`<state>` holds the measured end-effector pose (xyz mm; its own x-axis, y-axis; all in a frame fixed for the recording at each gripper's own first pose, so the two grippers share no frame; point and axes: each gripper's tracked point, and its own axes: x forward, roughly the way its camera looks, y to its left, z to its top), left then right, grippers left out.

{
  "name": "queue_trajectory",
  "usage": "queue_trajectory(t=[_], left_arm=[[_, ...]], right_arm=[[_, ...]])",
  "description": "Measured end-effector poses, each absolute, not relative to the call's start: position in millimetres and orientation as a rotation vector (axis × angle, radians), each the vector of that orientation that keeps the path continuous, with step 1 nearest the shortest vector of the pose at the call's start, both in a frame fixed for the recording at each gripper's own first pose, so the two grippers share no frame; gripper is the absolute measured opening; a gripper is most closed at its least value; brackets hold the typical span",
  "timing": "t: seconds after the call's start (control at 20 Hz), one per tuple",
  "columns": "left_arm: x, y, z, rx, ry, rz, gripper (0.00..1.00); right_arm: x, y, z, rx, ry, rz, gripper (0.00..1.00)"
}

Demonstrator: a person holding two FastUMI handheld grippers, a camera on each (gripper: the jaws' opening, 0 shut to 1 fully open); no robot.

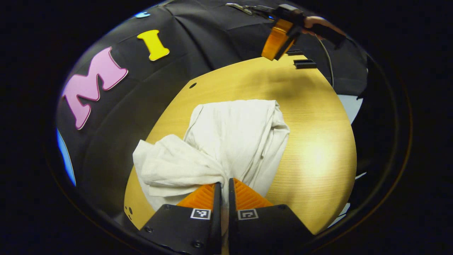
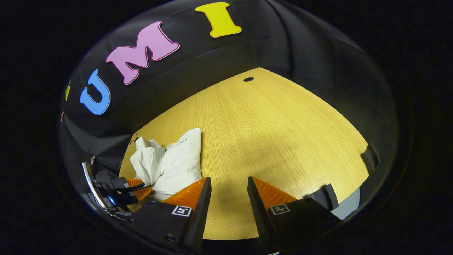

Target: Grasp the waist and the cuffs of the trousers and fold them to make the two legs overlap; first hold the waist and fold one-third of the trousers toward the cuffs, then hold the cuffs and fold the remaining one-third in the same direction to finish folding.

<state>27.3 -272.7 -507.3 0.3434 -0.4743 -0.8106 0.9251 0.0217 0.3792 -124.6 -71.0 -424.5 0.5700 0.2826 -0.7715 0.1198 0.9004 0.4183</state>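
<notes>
Nearest in the left gripper view, the left claw [image 1: 223, 193] is pressed together on a gathered edge of the white trousers [image 1: 226, 145], the cloth drawn into a pinch between its fingers, presumably so that this end can be lifted and carried over the rest. Just beyond, the trousers lie bunched on the near left part of the wooden worktop [image 1: 318, 148], a crumpled fold to the left and a smoother panel stretching away; whether the held edge is waist or cuff cannot be told. Farther off, above the far edge of the worktop, the right claw [image 1: 279, 44] hangs in a hand [image 1: 311, 23], well apart from the cloth. In the right gripper view that claw's fingers stand spread over bare wood, holding nothing, apparently free to take the next grasp.
</notes>
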Motion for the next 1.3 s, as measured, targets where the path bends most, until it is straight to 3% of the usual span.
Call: queue_trajectory(t=[0.2,0.25,0.35,0.55,0.75,0.95,1.3], left_arm=[[16.3,-276.7,-506.5,1.081,0.526,-1.208,0.58],[15.0,-278.9,-501.4,1.073,0.514,-1.202,0.77],[13.7,-282.8,-485.1,1.022,0.502,-1.187,0.93],[27.3,-276.4,-456.1,0.816,0.56,-1.076,0.96],[49.2,-250.9,-438.4,0.454,0.725,-0.885,0.97],[54.4,-238.8,-403.4,0.076,0.786,-0.781,0.99],[57.8,-189.5,-380.6,-0.055,0.798,-0.569,0.96]], right_arm=[[-128.3,-73.0,-424.2,0.458,0.97,0.098,0.64],[-128.5,-72.8,-423.8,0.458,0.968,0.097,0.64],[-129.6,-72.7,-422.8,0.46,0.967,0.096,0.64],[-127.9,-65.0,-420.0,0.466,0.96,0.107,0.64],[-124.3,-48.3,-409.8,0.475,0.942,0.138,0.64],[-115.6,-26.5,-393.8,0.496,0.913,0.173,0.64],[-99.8,25.7,-359.7,0.492,0.848,0.271,0.64]])
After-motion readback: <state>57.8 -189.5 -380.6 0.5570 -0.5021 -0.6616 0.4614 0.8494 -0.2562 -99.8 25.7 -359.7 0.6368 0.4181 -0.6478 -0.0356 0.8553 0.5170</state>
